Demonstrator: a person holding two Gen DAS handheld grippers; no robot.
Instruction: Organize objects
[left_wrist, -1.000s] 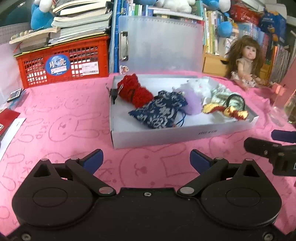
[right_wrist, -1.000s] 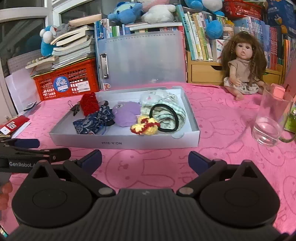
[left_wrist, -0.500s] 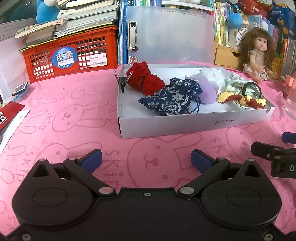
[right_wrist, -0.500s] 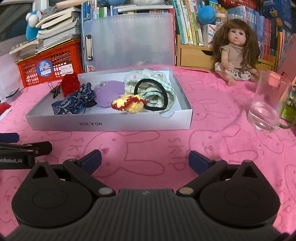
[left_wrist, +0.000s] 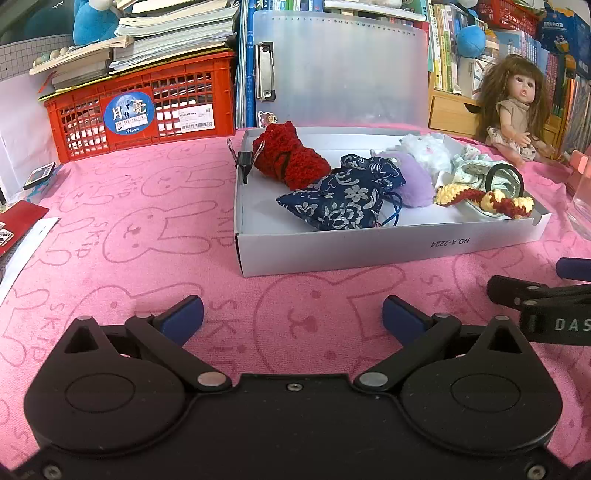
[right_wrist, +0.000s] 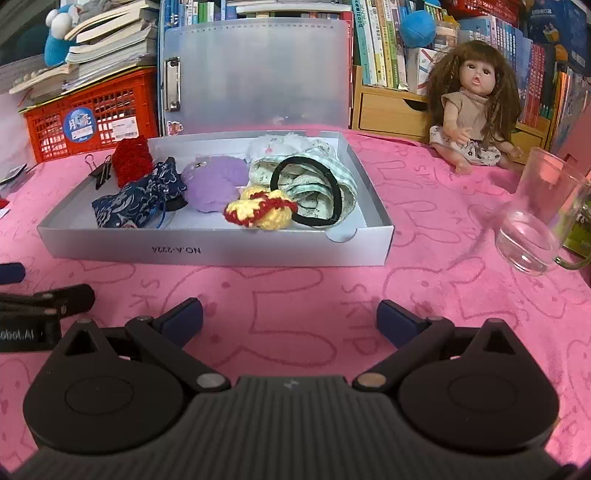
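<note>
Both grippers hang over a pink bunny-print cloth, the left gripper and right gripper each with fingers spread wide, nothing in them. Straight ahead of the fingertips sits the white box stuffed with pouches and hair ties. Behind it: a red crate, clipboard, doll and crammed bookshelves; a glass mug stands off to the right.

Shallow white box full of small soft items, lying flat on my pink cloth.

Inside I see, left to right: a red knitted pouch, a navy floral drawstring bag, a purple pompom, a yellow-and-red crocheted scrunchie, and a black hair tie on striped fabric. A black binder clip grips the left wall.
</note>
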